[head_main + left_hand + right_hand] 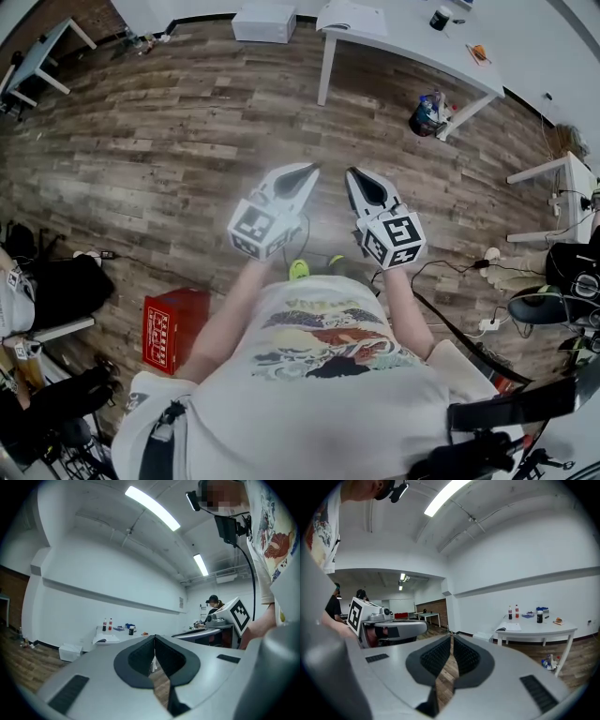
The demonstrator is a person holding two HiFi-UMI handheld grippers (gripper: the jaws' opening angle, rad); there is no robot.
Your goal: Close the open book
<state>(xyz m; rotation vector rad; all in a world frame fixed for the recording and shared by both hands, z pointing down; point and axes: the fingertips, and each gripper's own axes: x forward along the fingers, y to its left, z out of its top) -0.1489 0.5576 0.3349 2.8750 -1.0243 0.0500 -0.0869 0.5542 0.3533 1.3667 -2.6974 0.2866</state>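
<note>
An open book (352,17) lies on the near end of a white table (412,52) far across the wooden floor. It also shows in the left gripper view as the open book (107,640) and in the right gripper view as the open book (509,628). My left gripper (305,171) and right gripper (356,175) are held side by side in front of my chest, pointing toward that table and well short of it. The left gripper (154,639) is shut and empty. The right gripper (451,638) is shut too, with nothing between its pads.
A white box (263,22) sits on the floor left of the table and a bag (430,114) under it. Two bottles (513,612) and a dark jar (539,616) stand on the tabletop. A red crate (174,328) is at my left, cables and a power strip (487,323) at my right.
</note>
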